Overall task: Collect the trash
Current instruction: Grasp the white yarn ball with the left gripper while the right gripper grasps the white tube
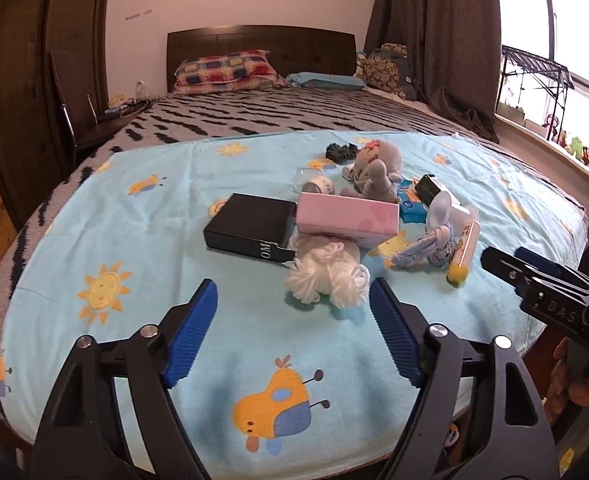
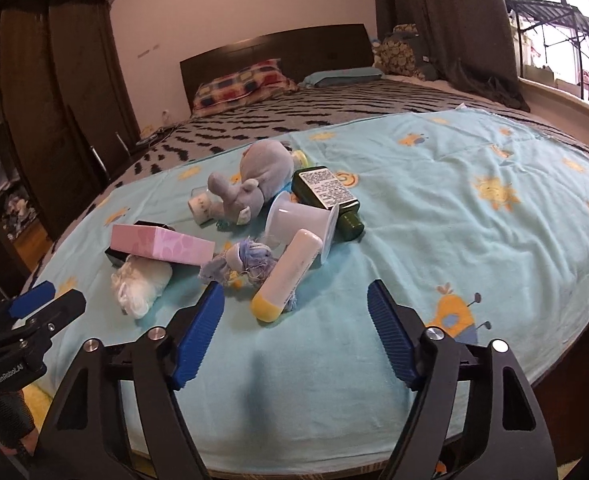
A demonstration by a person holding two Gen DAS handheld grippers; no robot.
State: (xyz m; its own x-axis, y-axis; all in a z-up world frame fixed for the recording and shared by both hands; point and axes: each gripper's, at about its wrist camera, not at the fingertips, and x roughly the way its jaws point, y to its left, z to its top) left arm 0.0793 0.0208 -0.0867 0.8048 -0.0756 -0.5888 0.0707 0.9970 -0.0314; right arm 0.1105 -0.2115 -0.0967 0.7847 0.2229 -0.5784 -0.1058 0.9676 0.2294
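Note:
A pile of items lies on a light blue blanket (image 1: 134,240): a black box (image 1: 246,226), a pink box (image 1: 346,216), a white yarn bundle (image 1: 326,276), a white tube with a yellow cap (image 1: 464,254), a blue rope toy (image 1: 430,248), a grey plush (image 1: 374,176), a dark green bottle (image 2: 328,196) and a white cup (image 2: 302,220). My left gripper (image 1: 292,300) is open and empty, just in front of the yarn. My right gripper (image 2: 294,300) is open and empty, with the tube (image 2: 286,276) just ahead of its fingers.
The blanket covers the foot of a bed with a grey and black patterned cover (image 1: 294,116) and pillows (image 1: 226,70). A dark wardrobe (image 1: 34,60) stands at the left. A window sill with toys (image 1: 554,132) is at the right. The right gripper shows in the left wrist view (image 1: 534,276).

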